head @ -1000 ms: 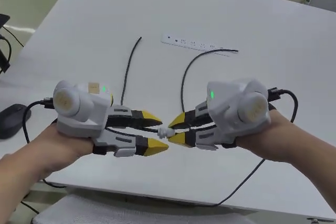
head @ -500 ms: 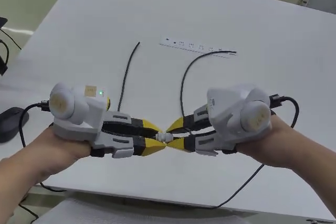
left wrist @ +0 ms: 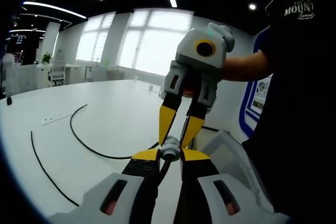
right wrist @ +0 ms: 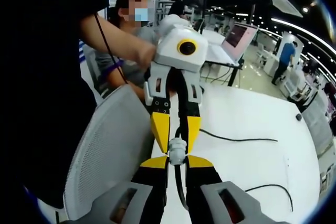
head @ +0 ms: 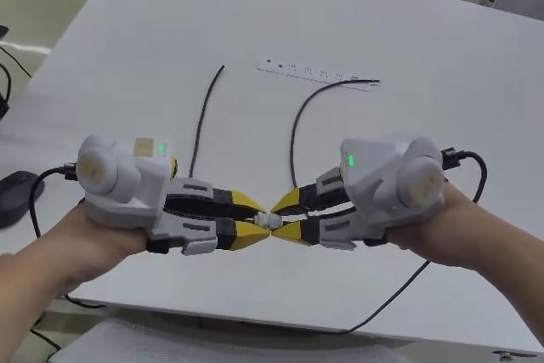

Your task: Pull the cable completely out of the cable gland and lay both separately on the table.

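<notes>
Well nearer than the power strip (head: 310, 72), raised off the table (head: 425, 31): pinching the white cable gland (head: 270, 220) with the left gripper (head: 255, 220), jaws pressed together on it. Meeting tip to tip with the right gripper (head: 286, 217), closed too, apparently on the black cable (head: 294, 138) right at the gland's mouth; cannot confirm the exact contact. Trails from there back toward the power strip's right end. Looks barely begun: not yet pulled out, nothing laid down. Left to do: draw apart until free, then set down gland and cable separately. Leaving alone a second loose cable (head: 204, 116) just left of the power strip.
</notes>
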Tool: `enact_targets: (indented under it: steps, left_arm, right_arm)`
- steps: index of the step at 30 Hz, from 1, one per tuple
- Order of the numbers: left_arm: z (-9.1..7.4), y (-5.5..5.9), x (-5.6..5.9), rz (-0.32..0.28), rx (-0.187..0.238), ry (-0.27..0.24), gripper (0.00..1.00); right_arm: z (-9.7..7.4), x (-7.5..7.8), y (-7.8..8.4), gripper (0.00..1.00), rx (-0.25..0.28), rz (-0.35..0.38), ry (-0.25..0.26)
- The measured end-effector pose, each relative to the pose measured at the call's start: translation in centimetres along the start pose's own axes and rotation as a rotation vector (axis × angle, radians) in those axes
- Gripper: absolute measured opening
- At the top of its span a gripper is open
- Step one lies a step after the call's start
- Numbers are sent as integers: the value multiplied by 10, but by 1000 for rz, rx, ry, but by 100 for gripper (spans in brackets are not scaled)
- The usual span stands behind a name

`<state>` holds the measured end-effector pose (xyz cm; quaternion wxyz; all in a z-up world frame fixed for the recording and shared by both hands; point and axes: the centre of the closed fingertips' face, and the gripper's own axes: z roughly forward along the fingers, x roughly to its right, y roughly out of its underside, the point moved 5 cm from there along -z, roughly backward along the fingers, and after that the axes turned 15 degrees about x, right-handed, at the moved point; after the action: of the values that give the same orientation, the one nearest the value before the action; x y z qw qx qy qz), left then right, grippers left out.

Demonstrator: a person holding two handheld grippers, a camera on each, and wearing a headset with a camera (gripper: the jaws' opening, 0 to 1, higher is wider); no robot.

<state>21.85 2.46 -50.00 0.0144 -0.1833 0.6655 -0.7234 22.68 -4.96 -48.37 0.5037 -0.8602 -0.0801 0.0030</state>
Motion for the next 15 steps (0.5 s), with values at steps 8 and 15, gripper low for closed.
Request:
enact_targets:
  steps: [8,15]
  left_arm:
    - [2,-1,2,-3,-9,-5,15]
    - [3,-8,6,29,2,14,14]
  right_arm:
    - [-3,-1,0,7,10,-5,0]
    - [-13,2,-4,9,121,290,-2]
